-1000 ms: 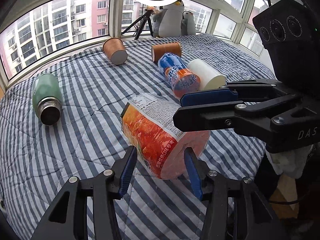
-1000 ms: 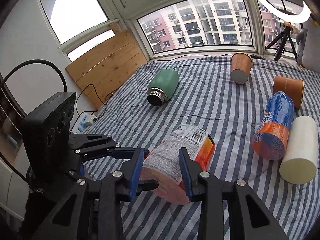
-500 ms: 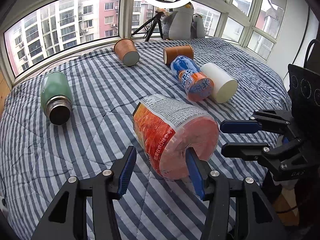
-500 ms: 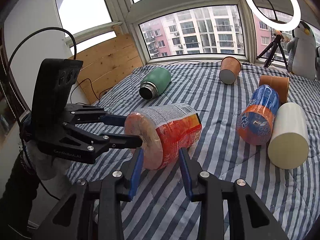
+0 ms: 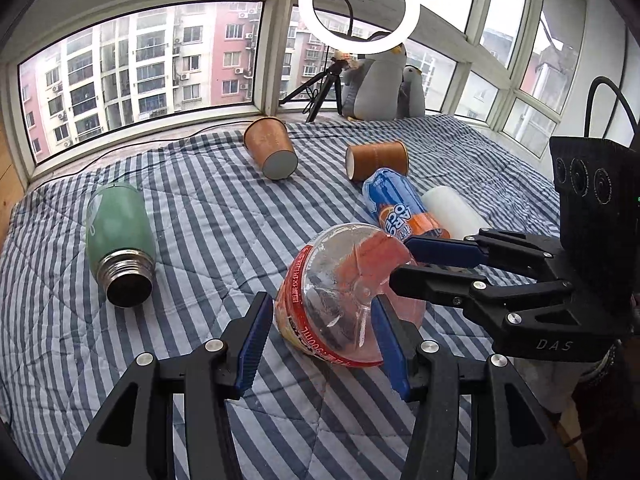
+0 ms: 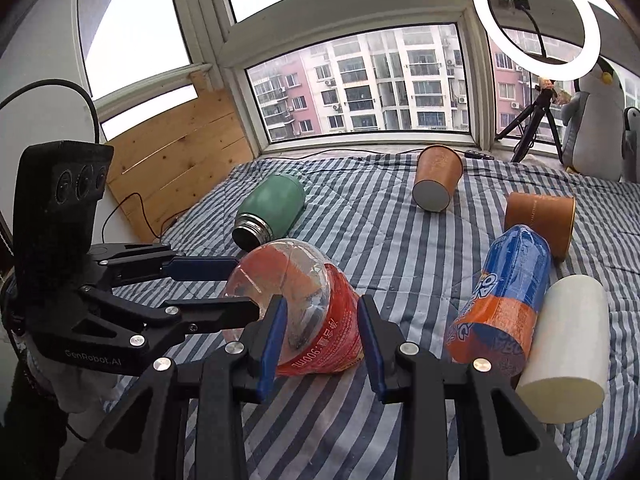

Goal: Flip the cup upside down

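Note:
A clear plastic cup with a red-orange label [image 5: 340, 292] stands tilted on the striped quilt, its clear domed base up and toward the cameras. It also shows in the right wrist view [image 6: 304, 308]. My left gripper [image 5: 320, 336] is open, its blue pads on either side of the cup, apart from it. My right gripper [image 6: 322, 340] is open too and straddles the cup from the other side. In the left wrist view the right gripper [image 5: 416, 264] has its fingertips at the cup's upper right.
On the quilt [image 5: 200, 208] lie a green flask [image 5: 116, 236], two brown paper cups [image 5: 270, 148] [image 5: 378, 160], a blue-orange bottle cup [image 5: 402, 208] and a white cylinder [image 5: 452, 208]. Plush penguins [image 5: 378, 84] and a ring-light tripod [image 5: 316, 88] stand by the window.
The cup has turned from lying on its side to tilted with its clear base up. Both grippers have closed in around it and stay open.

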A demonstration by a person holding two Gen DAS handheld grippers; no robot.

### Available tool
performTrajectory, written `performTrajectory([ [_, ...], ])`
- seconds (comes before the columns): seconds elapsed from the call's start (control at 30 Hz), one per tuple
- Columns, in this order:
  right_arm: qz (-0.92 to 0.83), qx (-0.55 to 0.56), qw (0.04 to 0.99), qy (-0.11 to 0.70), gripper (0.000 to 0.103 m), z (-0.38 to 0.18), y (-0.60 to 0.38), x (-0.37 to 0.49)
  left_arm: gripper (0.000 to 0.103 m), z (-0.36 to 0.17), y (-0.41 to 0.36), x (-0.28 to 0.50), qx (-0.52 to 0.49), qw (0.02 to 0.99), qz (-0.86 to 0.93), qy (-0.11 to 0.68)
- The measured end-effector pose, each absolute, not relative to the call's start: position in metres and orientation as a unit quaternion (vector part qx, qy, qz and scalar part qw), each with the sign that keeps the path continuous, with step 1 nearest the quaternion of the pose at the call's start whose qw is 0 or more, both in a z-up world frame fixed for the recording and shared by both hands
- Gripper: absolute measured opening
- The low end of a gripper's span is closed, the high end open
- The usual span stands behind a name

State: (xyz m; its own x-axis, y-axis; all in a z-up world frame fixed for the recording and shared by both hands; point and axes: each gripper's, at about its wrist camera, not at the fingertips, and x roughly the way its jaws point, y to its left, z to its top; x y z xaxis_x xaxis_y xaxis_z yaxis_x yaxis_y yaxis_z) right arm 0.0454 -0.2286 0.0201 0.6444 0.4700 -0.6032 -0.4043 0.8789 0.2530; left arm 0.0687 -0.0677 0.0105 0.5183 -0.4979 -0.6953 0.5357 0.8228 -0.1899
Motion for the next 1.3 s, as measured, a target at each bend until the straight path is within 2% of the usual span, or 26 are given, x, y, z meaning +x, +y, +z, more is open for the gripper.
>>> performTrajectory([
  [0.37,0.249,0.08,0.903,0.341,0.033,0.015,-0.226,0.08,0.056,0.01,-0.062,0.079,-0.006,0.879,-0.289,0.38],
  [0.5,0.243,0.088,0.914,0.314,0.051,0.02,-0.235,0.067,0.058,0.011,-0.051,0.076,-0.011,0.883,-0.279,0.378],
  [0.57,0.232,0.095,0.92,0.3,0.052,0.023,-0.242,0.063,0.061,0.013,-0.048,0.075,-0.014,0.889,-0.27,0.369],
  [0.73,0.217,0.1,0.929,0.282,0.052,0.027,-0.253,0.045,0.062,0.023,-0.041,0.057,-0.017,0.903,-0.263,0.339],
  [0.8,0.199,0.08,0.941,0.262,0.054,0.027,-0.254,0.03,0.067,0.027,-0.036,0.045,-0.013,0.913,-0.254,0.319],
  [0.87,0.179,0.065,0.953,0.236,0.062,0.027,-0.255,0.014,0.08,0.03,-0.031,0.031,-0.02,0.924,-0.242,0.294],
  [0.9,0.169,0.06,0.958,0.222,0.067,0.027,-0.256,0.007,0.082,0.03,-0.029,0.023,-0.018,0.931,-0.236,0.279],
  [1.03,0.14,0.05,0.971,0.187,0.069,0.028,-0.259,-0.014,0.083,0.026,-0.025,-0.005,-0.013,0.949,-0.212,0.235],
  [1.1,0.127,0.043,0.975,0.176,0.075,0.028,-0.259,-0.021,0.086,0.025,-0.023,-0.017,-0.013,0.957,-0.193,0.217],
  [1.17,0.11,0.034,0.98,0.161,0.08,0.029,-0.258,-0.028,0.093,0.025,-0.02,-0.031,-0.013,0.967,-0.175,0.187],
  [1.3,0.071,0.009,0.988,0.134,0.082,0.027,-0.252,-0.042,0.097,0.022,-0.019,-0.053,-0.012,0.977,-0.152,0.15],
])
